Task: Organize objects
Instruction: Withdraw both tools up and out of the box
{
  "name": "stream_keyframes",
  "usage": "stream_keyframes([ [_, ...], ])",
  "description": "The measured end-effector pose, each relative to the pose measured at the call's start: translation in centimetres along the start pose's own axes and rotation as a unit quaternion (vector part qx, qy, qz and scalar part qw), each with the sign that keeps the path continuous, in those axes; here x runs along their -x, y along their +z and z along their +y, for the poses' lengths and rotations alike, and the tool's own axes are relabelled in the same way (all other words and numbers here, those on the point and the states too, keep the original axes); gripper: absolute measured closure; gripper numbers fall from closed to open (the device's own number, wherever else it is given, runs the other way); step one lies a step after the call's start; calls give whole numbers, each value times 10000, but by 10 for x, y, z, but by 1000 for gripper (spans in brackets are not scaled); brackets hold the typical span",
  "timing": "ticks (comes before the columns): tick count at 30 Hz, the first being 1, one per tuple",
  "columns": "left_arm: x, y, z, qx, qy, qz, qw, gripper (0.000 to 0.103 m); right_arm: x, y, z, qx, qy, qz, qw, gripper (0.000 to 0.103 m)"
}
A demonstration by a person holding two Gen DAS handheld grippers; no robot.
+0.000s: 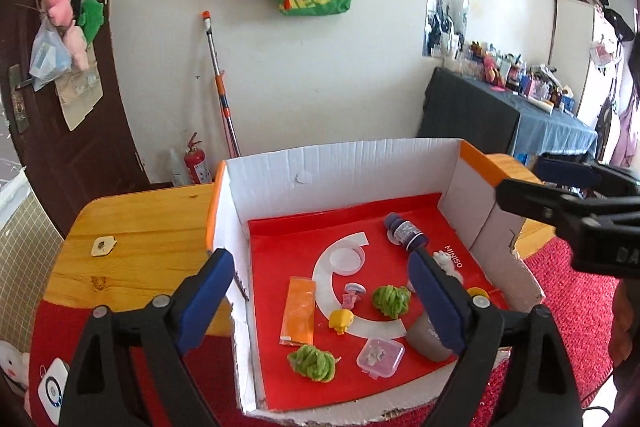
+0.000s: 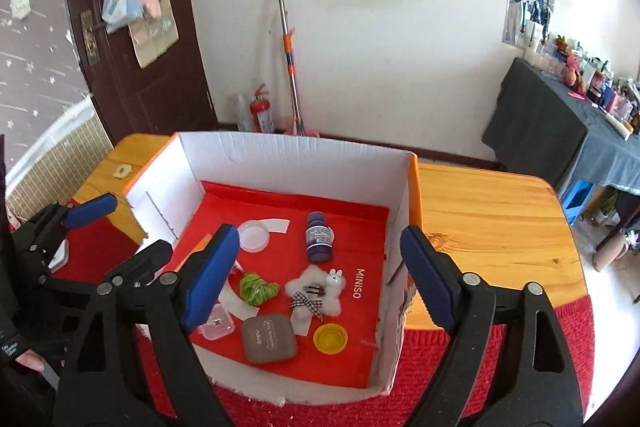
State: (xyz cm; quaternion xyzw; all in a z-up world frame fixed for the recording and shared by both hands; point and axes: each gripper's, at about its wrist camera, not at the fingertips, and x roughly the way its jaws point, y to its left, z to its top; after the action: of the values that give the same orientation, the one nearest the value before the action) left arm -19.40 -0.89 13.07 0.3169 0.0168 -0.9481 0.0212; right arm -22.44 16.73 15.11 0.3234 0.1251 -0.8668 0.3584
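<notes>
A white cardboard box (image 1: 340, 171) with a red liner stands on the wooden table. In it lie a purple bottle (image 1: 406, 231), a clear round lid (image 1: 347, 258), an orange packet (image 1: 299, 310), two green yarn balls (image 1: 391, 300), a yellow figure (image 1: 341, 321), a pink-and-white charm (image 1: 353, 293), a small clear case (image 1: 380, 354) and a grey compact (image 2: 269, 343). The right wrist view also shows a white plush (image 2: 316, 291) and a yellow cap (image 2: 330, 338). My left gripper (image 1: 322, 301) is open and empty above the box. My right gripper (image 2: 320, 277) is open and empty above it too.
The wooden table (image 2: 488, 211) carries a red mat (image 2: 480, 379) along its near edge. A white device (image 1: 52, 389) lies left of the box. A mop (image 1: 218, 79) and a fire extinguisher (image 1: 196, 163) stand by the wall. A cluttered side table (image 1: 532, 107) stands at the right.
</notes>
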Motion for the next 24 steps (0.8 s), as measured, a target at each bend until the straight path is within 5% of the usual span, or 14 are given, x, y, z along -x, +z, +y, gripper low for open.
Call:
stream_keyframes([
  [11, 11, -32, -3, 131, 206, -439, 9987, 0, 12, -45, -5, 20, -137, -729, 9972, 6],
  [24, -5, -65, -4, 204, 416, -521, 9976, 0, -43, -82, -12, -125, -324, -530, 9980, 6],
])
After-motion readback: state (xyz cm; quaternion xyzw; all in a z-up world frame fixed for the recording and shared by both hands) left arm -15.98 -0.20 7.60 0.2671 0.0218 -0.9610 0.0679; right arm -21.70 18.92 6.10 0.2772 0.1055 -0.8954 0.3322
